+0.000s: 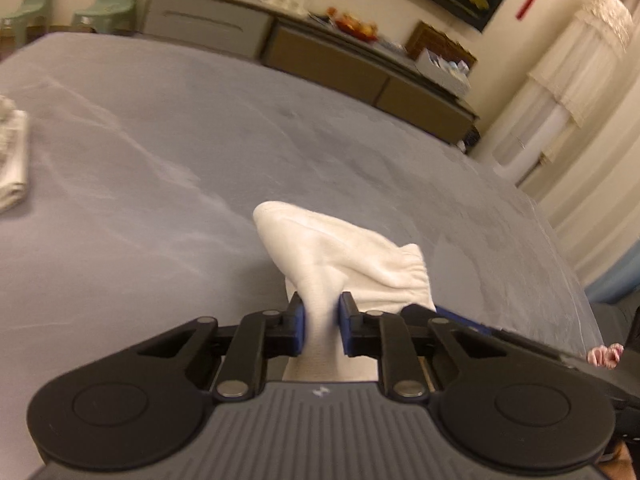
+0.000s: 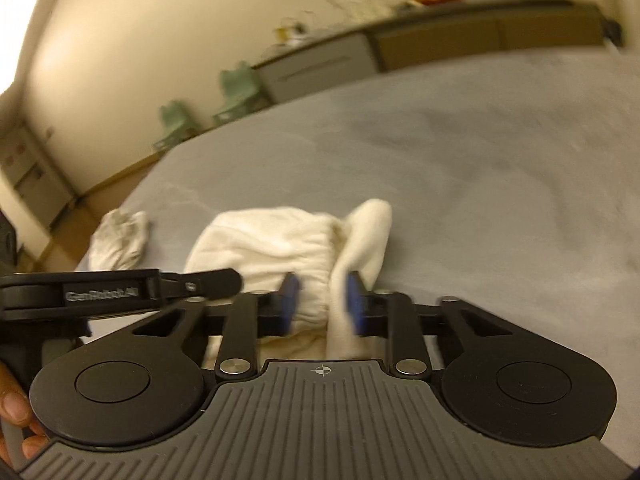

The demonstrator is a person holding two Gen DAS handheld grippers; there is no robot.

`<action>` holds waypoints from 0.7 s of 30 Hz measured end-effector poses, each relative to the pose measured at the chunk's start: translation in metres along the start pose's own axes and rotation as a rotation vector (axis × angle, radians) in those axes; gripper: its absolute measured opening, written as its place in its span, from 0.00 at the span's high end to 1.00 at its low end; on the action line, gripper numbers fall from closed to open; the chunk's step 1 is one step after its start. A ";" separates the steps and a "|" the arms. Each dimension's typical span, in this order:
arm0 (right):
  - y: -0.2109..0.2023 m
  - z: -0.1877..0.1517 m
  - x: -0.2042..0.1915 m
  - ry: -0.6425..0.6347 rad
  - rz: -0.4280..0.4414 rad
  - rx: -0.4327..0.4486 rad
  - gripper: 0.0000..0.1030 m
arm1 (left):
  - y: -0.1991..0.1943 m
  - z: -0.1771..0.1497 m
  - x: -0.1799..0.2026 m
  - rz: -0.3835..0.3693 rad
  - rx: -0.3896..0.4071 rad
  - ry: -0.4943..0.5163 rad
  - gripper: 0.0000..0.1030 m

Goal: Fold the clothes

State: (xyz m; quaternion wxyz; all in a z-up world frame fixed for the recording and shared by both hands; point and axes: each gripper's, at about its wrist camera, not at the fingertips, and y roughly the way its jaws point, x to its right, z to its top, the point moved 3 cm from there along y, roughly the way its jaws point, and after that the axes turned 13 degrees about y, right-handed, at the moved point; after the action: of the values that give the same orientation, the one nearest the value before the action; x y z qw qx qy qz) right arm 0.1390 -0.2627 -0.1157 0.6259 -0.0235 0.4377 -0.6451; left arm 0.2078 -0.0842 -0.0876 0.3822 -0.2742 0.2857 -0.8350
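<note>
A white garment with an elastic cuff [image 1: 340,256] is lifted off the grey bed [image 1: 160,140]. My left gripper [image 1: 322,320] is shut on a bunched fold of it, both blue pads pressing the cloth. In the right wrist view the same white garment [image 2: 272,240] fills the gap of my right gripper [image 2: 322,304], whose blue pads sit against the cuff and a hanging strip. The left gripper [image 2: 232,279] reaches in from the left beside it. The right gripper's finger [image 1: 444,314] shows at the cuff's right end.
A folded pale cloth [image 1: 10,156] lies at the bed's left edge, and a crumpled white cloth [image 2: 120,240] lies near a corner. A long sideboard [image 1: 320,56], green chairs [image 1: 116,0] and curtains [image 1: 580,80] stand beyond the bed. A hand [image 2: 16,404] holds the left gripper.
</note>
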 end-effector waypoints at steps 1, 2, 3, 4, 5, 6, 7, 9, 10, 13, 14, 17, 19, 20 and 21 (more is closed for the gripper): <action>0.001 0.001 -0.014 -0.030 0.019 0.000 0.77 | -0.011 0.000 -0.007 0.006 0.022 -0.012 0.85; 0.002 0.002 -0.028 -0.061 0.038 0.001 0.77 | -0.023 0.001 -0.016 0.020 0.048 -0.019 0.86; 0.004 0.003 -0.042 -0.094 0.054 0.004 0.77 | -0.036 0.001 -0.028 0.035 0.077 -0.037 0.86; 0.007 0.003 -0.056 -0.121 0.071 0.005 0.77 | -0.049 0.002 -0.040 0.050 0.106 -0.057 0.86; 0.011 0.005 -0.072 -0.142 0.095 0.002 0.78 | -0.064 0.003 -0.054 0.080 0.144 -0.079 0.86; 0.016 0.006 -0.088 -0.162 0.119 0.000 0.78 | -0.078 0.004 -0.069 0.112 0.184 -0.102 0.86; 0.023 0.008 -0.106 -0.181 0.145 0.001 0.78 | -0.093 0.005 -0.083 0.144 0.223 -0.125 0.86; 0.040 0.010 -0.150 -0.245 0.211 -0.009 0.78 | -0.117 0.009 -0.115 0.230 0.291 -0.183 0.86; 0.048 0.011 -0.173 -0.277 0.244 -0.014 0.78 | -0.125 0.010 -0.130 0.277 0.311 -0.201 0.86; 0.083 0.011 -0.236 -0.377 0.317 -0.035 0.78 | -0.142 0.015 -0.172 0.414 0.349 -0.248 0.86; 0.097 0.009 -0.255 -0.408 0.333 -0.043 0.78 | -0.143 0.017 -0.186 0.453 0.346 -0.262 0.86; 0.151 -0.001 -0.294 -0.492 0.312 -0.087 0.78 | -0.116 0.018 -0.229 0.449 0.255 -0.346 0.86; 0.189 -0.012 -0.303 -0.545 0.253 -0.112 0.78 | -0.096 0.015 -0.248 0.414 0.195 -0.396 0.80; 0.203 -0.017 -0.303 -0.564 0.225 -0.114 0.78 | -0.089 0.013 -0.253 0.399 0.174 -0.403 0.77; 0.216 -0.021 -0.302 -0.580 0.202 -0.115 0.76 | -0.082 0.011 -0.258 0.384 0.153 -0.410 0.76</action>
State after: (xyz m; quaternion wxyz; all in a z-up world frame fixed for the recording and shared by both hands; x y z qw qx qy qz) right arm 0.3618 0.0346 -0.1003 0.7833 -0.1984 0.2767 -0.5201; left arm 0.3198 0.1631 -0.0855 0.6027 -0.3486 0.1851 -0.6935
